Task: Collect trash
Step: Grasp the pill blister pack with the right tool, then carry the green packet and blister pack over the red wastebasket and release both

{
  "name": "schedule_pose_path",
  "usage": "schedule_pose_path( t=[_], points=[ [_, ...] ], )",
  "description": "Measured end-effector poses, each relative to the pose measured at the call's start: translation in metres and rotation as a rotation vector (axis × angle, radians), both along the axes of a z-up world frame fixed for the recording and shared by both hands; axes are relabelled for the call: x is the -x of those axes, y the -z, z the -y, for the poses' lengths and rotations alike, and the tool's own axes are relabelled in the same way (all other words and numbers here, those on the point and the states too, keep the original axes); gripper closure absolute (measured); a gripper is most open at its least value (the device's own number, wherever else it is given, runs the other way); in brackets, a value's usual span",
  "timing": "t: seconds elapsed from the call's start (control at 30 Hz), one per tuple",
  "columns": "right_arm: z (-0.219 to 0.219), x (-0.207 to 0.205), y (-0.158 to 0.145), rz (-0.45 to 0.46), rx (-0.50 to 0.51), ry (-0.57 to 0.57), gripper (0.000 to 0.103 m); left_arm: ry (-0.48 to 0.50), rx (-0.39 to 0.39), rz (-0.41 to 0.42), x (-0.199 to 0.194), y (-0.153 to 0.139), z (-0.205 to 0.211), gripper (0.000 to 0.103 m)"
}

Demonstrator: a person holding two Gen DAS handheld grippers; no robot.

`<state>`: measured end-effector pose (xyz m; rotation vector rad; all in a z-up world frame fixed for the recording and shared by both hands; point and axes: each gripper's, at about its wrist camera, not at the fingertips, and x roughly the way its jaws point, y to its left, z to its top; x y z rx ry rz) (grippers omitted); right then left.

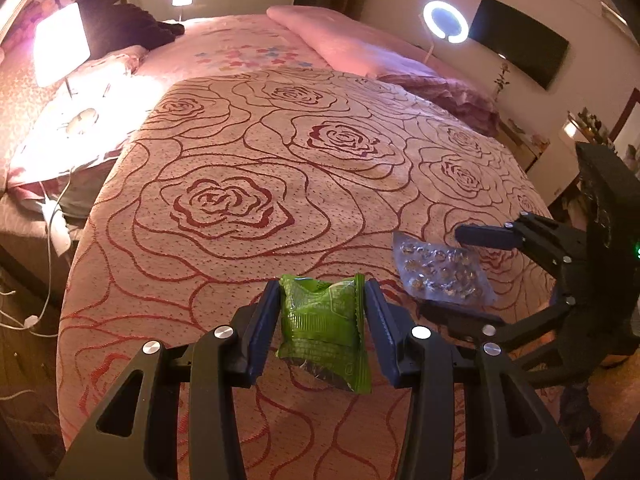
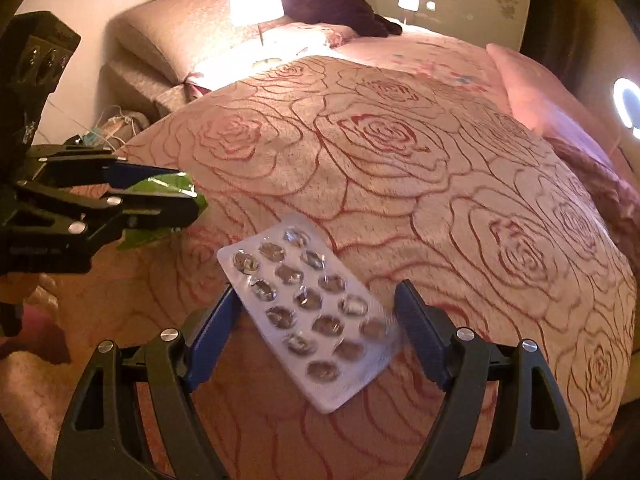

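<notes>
My left gripper (image 1: 322,292) is shut on a green snack wrapper (image 1: 324,328) and holds it above the near part of the rose-patterned bed cover (image 1: 256,152). It shows from the side in the right wrist view (image 2: 176,200), with the wrapper (image 2: 168,188) between its fingers. My right gripper (image 2: 318,300) is closed on an empty silver blister pack (image 2: 312,312), pads touching its long edges. In the left wrist view the pack (image 1: 440,272) sits between the right gripper's fingers (image 1: 484,236).
A lit bedside lamp (image 1: 60,54) stands at the left of the bed, with white cables (image 1: 48,240) hanging beside it. Pink pillows (image 1: 340,36) and dark clothing (image 1: 120,20) lie at the far end. A ring light (image 1: 446,22) and wall screen (image 1: 516,40) are at right.
</notes>
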<state>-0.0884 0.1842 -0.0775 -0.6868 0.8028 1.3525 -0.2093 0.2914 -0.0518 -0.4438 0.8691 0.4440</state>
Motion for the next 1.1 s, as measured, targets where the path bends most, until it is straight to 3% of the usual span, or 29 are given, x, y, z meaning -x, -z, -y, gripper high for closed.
schedule_pose_path(
  t=[0.13, 0.27, 0.53, 0.6, 1.1],
  points=[
    [-0.007, 0.001, -0.002, 0.002, -0.012, -0.006, 0.028, -0.002, 0.004, 0.002, -0.001, 0.0, -0.002, 0.061],
    [-0.006, 0.0, -0.004, -0.003, -0.025, 0.0, 0.047, 0.001, 0.005, 0.002, -0.003, 0.0, -0.001, 0.061],
    [0.004, -0.003, -0.004, -0.024, -0.036, 0.045, 0.049, 0.007, -0.001, 0.01, -0.01, -0.003, 0.004, 0.061],
    [0.008, -0.005, -0.005, -0.033, -0.043, 0.057, 0.055, 0.01, -0.002, 0.011, -0.012, -0.005, 0.005, 0.061],
    [0.054, -0.038, -0.012, -0.065, -0.079, 0.249, 0.055, 0.091, -0.019, 0.028, -0.041, -0.014, 0.03, 0.061]
  ],
)
